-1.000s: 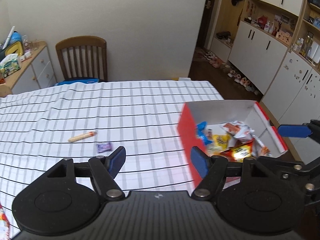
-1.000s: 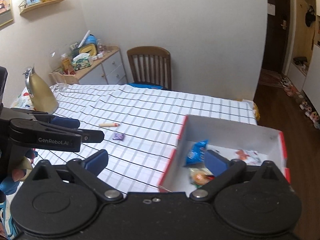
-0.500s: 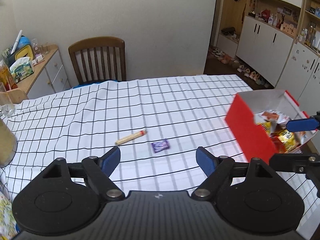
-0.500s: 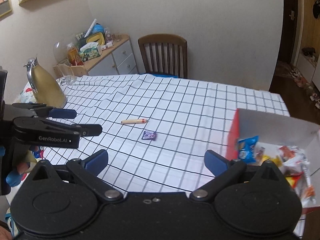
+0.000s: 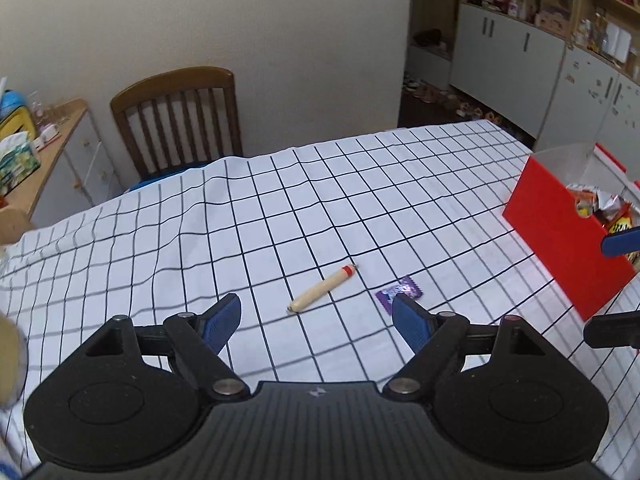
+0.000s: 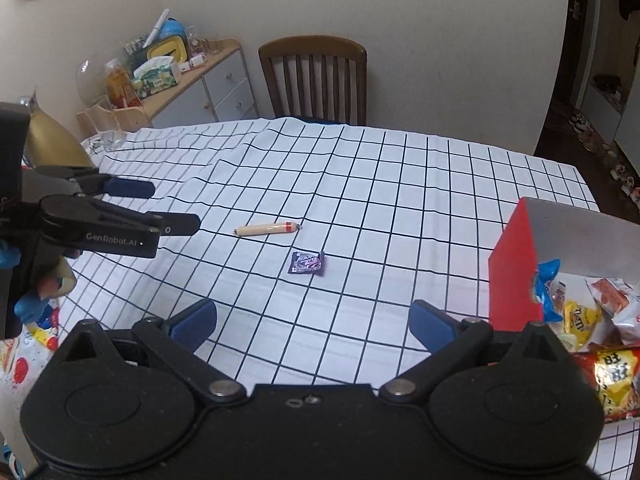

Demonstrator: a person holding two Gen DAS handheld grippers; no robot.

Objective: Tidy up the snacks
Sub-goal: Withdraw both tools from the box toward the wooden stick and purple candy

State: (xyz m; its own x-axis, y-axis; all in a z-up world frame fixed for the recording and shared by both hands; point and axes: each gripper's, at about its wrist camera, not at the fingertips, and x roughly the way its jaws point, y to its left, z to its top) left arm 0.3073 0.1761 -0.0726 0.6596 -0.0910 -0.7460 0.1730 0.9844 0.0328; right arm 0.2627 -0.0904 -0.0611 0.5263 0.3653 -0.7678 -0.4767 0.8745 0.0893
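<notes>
Both claws hang released and empty: the left gripper (image 5: 316,316) has swung away from the red box (image 5: 560,232) at the tabletop's right edge and now faces the loose snacks mid-table, with the right gripper (image 6: 312,324) turned the same way, so I judge the next pickup is being lined up. Two items lie on the checked tablecloth (image 6: 400,184), well apart from the box: one sausage stick (image 5: 322,288) and, just beside it, one purple packet (image 5: 400,292); the one box already holds several packets.
</notes>
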